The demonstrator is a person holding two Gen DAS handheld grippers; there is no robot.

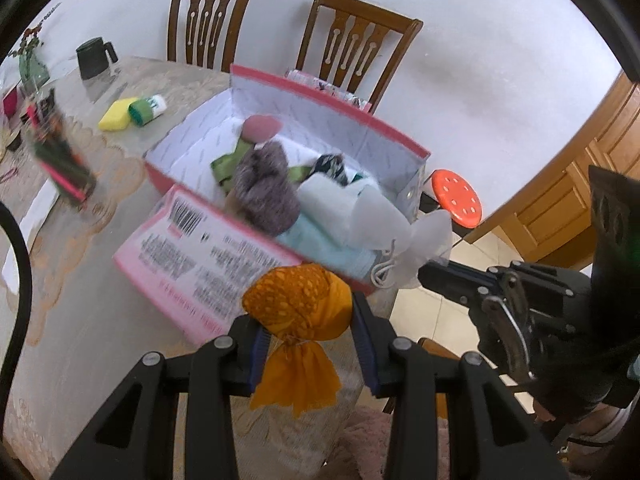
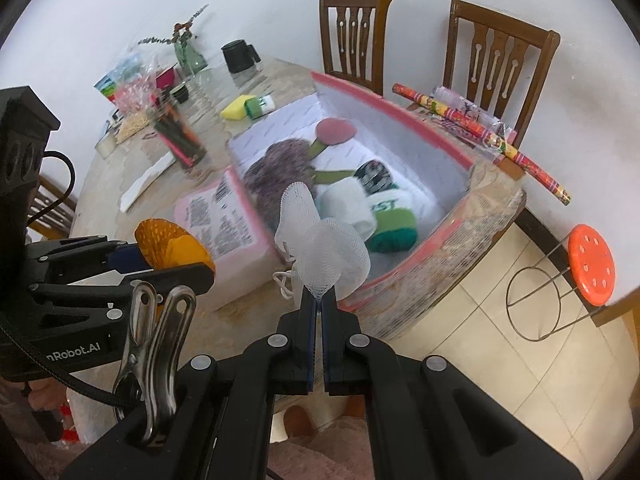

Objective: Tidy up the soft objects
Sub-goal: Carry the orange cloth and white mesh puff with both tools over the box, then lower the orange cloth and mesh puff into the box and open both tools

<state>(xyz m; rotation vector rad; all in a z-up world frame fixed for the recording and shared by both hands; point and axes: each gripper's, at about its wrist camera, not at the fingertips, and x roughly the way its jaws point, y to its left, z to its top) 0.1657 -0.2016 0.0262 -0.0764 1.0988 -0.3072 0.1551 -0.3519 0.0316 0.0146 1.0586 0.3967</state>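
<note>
Delivery step, likely. Your left gripper (image 1: 306, 336) pinches the orange pouch (image 1: 298, 300); your right gripper (image 2: 318, 312) pinches the white mesh puff (image 2: 328, 248). Next: carry both over the pink box (image 2: 400, 110) rim, then release.

This looks like a home, in the room where people eat. A round table (image 2: 100, 208) stands by a white wall with two wooden chairs (image 2: 354, 36), a vase (image 2: 188, 50) and a mug (image 2: 239, 56).

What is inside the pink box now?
The pink box holds a fuzzy purple-grey plush, a pink-headed soft item with green strips, a white roll, a dark patterned roll and green fabric. Whatever lies beneath them is covered.
</note>
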